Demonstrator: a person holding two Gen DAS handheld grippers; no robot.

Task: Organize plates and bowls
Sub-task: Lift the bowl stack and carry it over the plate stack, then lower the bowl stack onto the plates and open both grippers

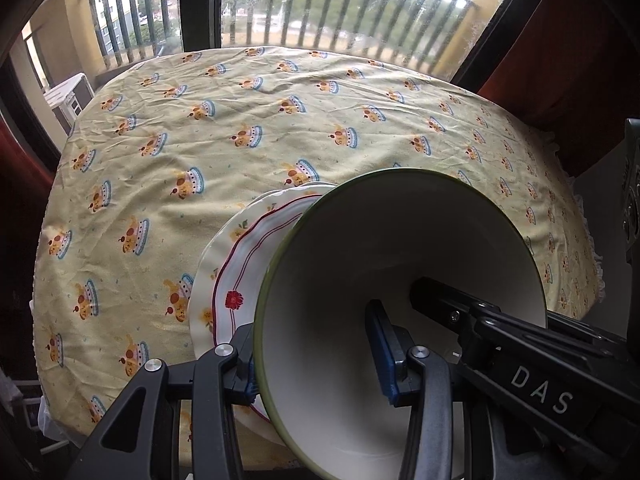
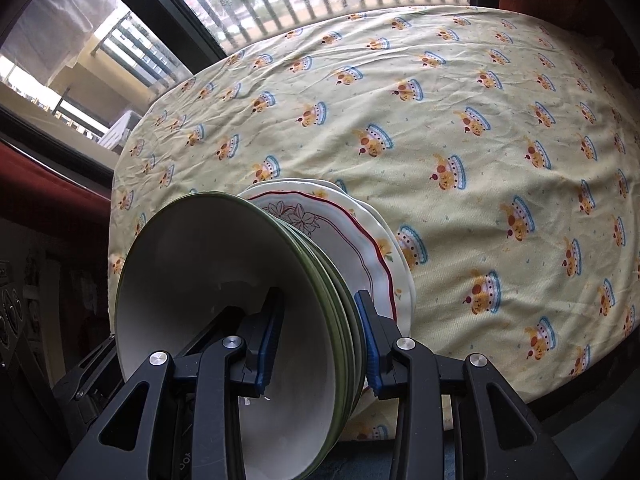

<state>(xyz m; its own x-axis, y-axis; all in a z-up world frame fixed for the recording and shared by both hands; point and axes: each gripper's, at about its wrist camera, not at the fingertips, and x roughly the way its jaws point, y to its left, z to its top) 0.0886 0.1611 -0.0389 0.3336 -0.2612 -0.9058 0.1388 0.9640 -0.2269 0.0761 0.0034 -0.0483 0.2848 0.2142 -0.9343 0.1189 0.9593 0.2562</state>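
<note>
A stack of nested white bowls with green rims (image 2: 224,280) sits on a red-rimmed plate (image 2: 352,240), which lies on a scalloped flowered plate (image 2: 402,276). My right gripper (image 2: 320,344) is shut on the right wall of the bowl stack, one finger inside and one outside. My left gripper (image 1: 316,356) is shut on the left wall of the bowl stack (image 1: 400,264), one finger inside and one outside. The plates also show in the left wrist view (image 1: 240,276). The right gripper's arm (image 1: 520,356) reaches into the bowl there.
The stack stands near the front edge of a round table with a yellow printed cloth (image 1: 248,128) (image 2: 480,128). A window with a balcony railing (image 1: 320,4) is behind the table. Dark red curtains (image 1: 560,52) hang at the sides.
</note>
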